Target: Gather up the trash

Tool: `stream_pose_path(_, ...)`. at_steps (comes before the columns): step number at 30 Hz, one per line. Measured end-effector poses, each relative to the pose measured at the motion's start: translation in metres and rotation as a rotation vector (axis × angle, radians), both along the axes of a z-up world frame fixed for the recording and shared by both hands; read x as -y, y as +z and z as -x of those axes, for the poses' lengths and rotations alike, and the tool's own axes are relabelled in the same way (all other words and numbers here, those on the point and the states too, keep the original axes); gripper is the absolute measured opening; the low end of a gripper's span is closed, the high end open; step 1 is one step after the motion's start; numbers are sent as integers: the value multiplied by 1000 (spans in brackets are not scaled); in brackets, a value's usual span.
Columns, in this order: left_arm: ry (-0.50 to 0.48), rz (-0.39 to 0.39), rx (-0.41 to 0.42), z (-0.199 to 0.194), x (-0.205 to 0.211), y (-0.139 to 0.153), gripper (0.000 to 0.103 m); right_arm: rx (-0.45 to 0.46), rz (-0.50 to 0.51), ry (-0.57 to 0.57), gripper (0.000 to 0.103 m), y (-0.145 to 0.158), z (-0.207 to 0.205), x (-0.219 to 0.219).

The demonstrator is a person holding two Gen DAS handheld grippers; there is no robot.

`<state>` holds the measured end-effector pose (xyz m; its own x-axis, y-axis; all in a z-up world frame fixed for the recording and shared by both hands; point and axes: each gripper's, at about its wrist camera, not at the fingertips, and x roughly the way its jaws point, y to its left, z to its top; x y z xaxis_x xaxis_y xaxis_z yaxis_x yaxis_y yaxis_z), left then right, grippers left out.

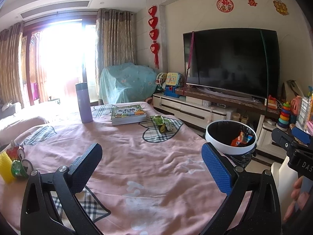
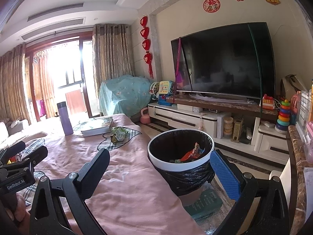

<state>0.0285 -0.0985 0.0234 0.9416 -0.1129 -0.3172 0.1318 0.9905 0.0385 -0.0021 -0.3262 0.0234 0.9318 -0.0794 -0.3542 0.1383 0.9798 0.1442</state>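
Two claws in play, both spread wide with nothing between the pads: the left claw hangs over the near half of the tabletop, which is draped in a pink cloth, and the right claw sits out past the tabletop's right edge. One trash bin, white rim with a black liner, stands on the floor right beside that right edge; the right claw's blue pad looks to be just next to its liner. Inside the bin there's an orange wrapper plus some other bits, maybe two or three, too jumbled to count. One clump of crumpled green wrappers lies on the far right part of the tabletop, on a plaid heart patch. Just behind it is one stack of books, and one purple bottle stands upright at the far edge. At the left edge there's one yellow ridged thing and a few small cans.
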Motion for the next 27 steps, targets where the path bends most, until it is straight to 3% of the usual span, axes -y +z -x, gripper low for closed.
stream_pose_path(27,-3,2,-7,1,-1,-1,103,9,0,20,103,7,0,-2)
